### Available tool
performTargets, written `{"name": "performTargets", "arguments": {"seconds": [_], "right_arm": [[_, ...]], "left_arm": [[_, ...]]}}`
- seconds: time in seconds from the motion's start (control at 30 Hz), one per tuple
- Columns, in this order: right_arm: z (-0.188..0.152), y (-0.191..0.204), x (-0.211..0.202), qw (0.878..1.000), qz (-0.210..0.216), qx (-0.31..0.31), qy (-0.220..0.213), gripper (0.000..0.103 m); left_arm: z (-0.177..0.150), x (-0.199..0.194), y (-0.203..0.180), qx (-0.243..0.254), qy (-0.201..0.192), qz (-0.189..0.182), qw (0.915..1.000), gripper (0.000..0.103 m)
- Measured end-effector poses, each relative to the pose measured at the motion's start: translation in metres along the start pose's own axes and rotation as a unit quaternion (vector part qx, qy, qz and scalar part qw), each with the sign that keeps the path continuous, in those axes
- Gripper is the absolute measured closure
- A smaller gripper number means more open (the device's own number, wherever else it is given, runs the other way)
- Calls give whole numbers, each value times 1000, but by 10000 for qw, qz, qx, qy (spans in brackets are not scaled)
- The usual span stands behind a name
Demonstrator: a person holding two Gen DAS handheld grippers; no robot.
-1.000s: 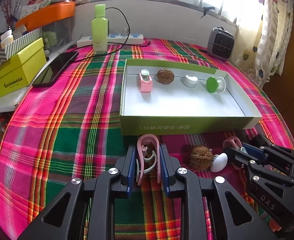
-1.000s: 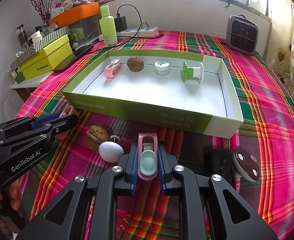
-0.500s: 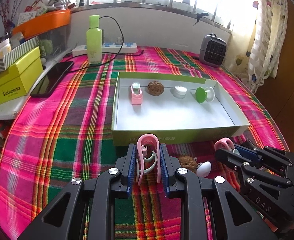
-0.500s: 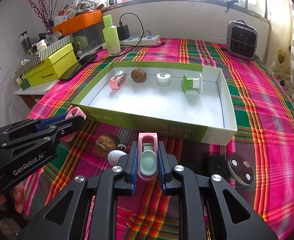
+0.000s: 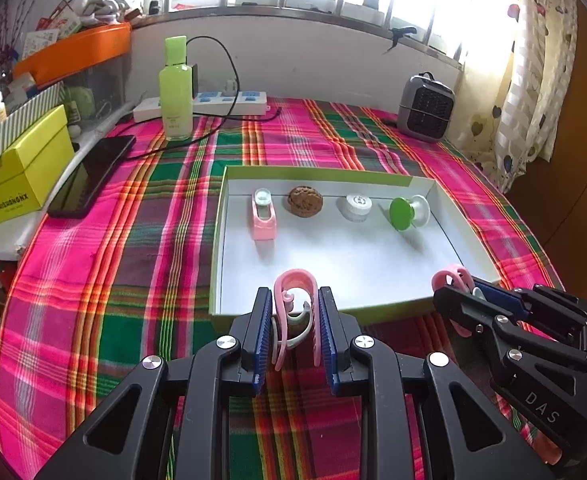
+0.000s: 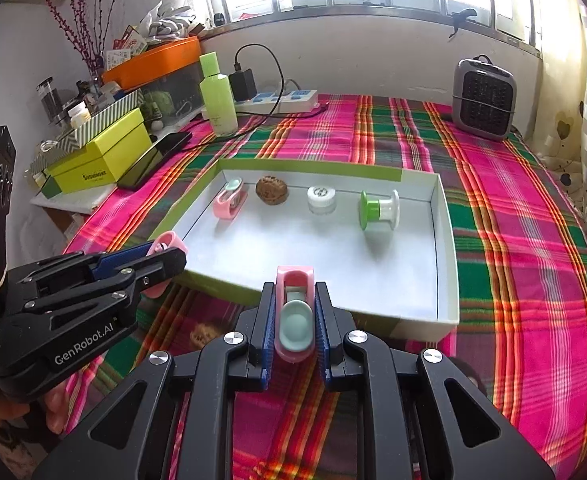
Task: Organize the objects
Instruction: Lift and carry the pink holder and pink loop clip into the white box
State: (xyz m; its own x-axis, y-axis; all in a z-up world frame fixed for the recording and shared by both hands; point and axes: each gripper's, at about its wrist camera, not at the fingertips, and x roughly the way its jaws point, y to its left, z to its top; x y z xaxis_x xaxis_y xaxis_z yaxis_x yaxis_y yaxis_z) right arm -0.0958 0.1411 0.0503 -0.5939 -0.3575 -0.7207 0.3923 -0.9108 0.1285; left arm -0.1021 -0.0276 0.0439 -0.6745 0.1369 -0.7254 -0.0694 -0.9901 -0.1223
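Left wrist view: the left gripper (image 5: 295,316) fills the lower centre, its two blue-padded fingers clamped on a pink clip (image 5: 294,300) whose curved end reaches over the near rim of a shallow green box (image 5: 218,240) with a white floor. The box sits mid-frame on a worktop (image 5: 133,240) covered in pink and green plaid cloth. Along the box's far wall, left to right, lie a second pink clip (image 5: 262,216), a walnut (image 5: 304,201), a small white jar (image 5: 356,207) and a green and white spool (image 5: 408,212). At lower right the right gripper (image 5: 453,292) is closed on another pink clip, over the box's near right corner.

Right wrist view: the right gripper (image 6: 294,316) at lower centre grips a pink clip with a pale green inner tab (image 6: 294,312), its tip over the box's near wall (image 6: 373,316). The same four items line the far wall. At left the left gripper (image 6: 165,256) holds its clip by the box's near left corner. A second walnut (image 6: 203,334) lies on the cloth, outside the box, partly hidden.
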Motion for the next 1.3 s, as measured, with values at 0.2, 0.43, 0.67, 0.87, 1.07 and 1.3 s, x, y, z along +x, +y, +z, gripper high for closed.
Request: {"name": "performTargets", "arguments": {"seconds": [0.2, 0.43, 0.67, 0.87, 1.07, 1.3], "right_arm": [[17, -6, 13, 9999, -100, 25, 34, 84], [29, -16, 33, 9997, -165, 110, 168, 84], [37, -21, 47, 9994, -169, 122, 263, 84], [43, -25, 59, 9993, -153, 113, 335, 84], [47, -30, 71, 9990, -156, 149, 397, 84], [49, -35, 81, 9987, -125, 169, 468, 84]], "left_arm": [[17, 10, -5, 110, -31, -5, 9999, 82], [32, 30, -8, 150, 96, -72, 9998, 82], [39, 45, -8, 160, 184, -53, 9997, 82], [46, 59, -6, 174, 262, -39, 9995, 82], [51, 72, -6, 183, 350, -34, 9992, 82], [51, 82, -8, 264, 425, -19, 9987, 82]]}}
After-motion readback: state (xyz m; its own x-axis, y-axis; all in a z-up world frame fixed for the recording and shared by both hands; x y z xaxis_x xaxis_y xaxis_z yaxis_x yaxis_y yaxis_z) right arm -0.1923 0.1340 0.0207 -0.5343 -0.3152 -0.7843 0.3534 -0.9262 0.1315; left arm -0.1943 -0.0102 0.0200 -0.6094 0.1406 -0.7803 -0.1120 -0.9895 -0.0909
